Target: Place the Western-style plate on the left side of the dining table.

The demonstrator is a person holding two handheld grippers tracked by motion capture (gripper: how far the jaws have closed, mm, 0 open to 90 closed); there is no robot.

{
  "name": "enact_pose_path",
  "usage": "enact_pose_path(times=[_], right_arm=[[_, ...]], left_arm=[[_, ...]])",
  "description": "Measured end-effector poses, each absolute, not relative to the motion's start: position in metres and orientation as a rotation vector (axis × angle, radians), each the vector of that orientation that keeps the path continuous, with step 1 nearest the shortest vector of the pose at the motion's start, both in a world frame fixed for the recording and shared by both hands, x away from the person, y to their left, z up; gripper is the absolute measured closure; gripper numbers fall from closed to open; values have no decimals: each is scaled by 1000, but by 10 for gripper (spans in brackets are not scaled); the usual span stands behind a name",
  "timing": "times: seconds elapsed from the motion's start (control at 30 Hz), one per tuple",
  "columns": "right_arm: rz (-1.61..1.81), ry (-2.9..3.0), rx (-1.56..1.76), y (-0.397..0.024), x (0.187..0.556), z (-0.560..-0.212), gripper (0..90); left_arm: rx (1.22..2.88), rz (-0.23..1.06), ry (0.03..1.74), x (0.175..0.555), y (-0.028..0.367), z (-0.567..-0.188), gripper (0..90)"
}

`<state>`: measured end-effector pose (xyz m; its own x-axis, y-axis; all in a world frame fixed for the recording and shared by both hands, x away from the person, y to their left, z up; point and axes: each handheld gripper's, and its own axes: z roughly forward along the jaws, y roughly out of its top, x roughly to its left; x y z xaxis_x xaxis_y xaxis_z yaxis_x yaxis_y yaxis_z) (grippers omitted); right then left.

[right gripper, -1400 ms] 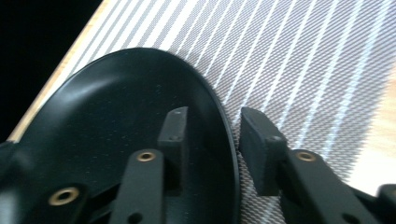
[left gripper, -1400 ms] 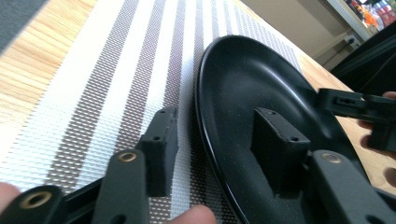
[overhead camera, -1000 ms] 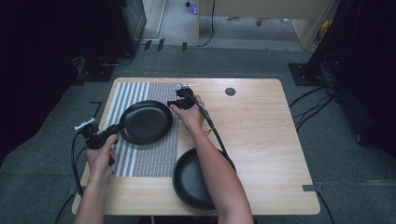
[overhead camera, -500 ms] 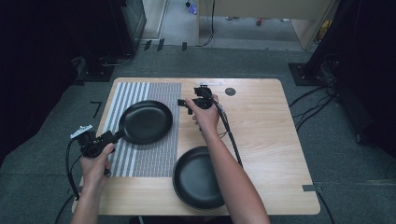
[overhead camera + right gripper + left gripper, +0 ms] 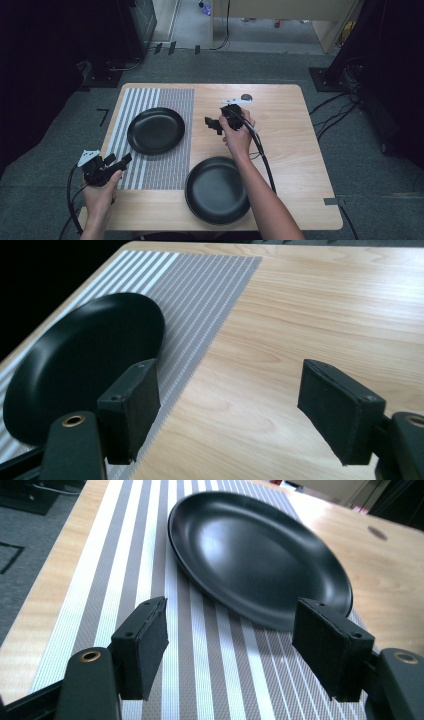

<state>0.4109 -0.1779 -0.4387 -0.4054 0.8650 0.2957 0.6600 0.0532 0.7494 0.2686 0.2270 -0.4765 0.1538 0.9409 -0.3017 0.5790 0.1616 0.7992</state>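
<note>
High view: both grippers are hovering released, jaws having just opened, empty; left gripper (image 5: 120,161) near the placemat's (image 5: 165,165) left edge, right gripper (image 5: 212,123) right of the black plate (image 5: 156,130) lying on the placemat.

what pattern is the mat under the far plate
Grey and white stripes on the placemat, clearest in the left gripper view.

We see a light wooden worktop (image 5: 290,145) with rounded corners. A grey-and-white striped woven placemat (image 5: 155,167) covers its nine o'clock side. On the placemat, toward eleven o'clock, rests a round black plate (image 5: 155,130). A second round black plate (image 5: 217,189) sits on the bare wood at six o'clock, just beside the placemat. A small dark round spot (image 5: 246,97) lies at twelve o'clock.
</note>
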Motion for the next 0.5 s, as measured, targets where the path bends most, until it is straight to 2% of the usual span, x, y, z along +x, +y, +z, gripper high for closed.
enact_pose_path(times=[0.2,0.5], right_arm=[[1231,2102,1523,-204,388,-436,240],[1195,2053,1522,-250,351,-438,240]], left_arm=[[1558,549,1532,248,220,-486,310],[1629,555,1536,240,217,-499,288]])
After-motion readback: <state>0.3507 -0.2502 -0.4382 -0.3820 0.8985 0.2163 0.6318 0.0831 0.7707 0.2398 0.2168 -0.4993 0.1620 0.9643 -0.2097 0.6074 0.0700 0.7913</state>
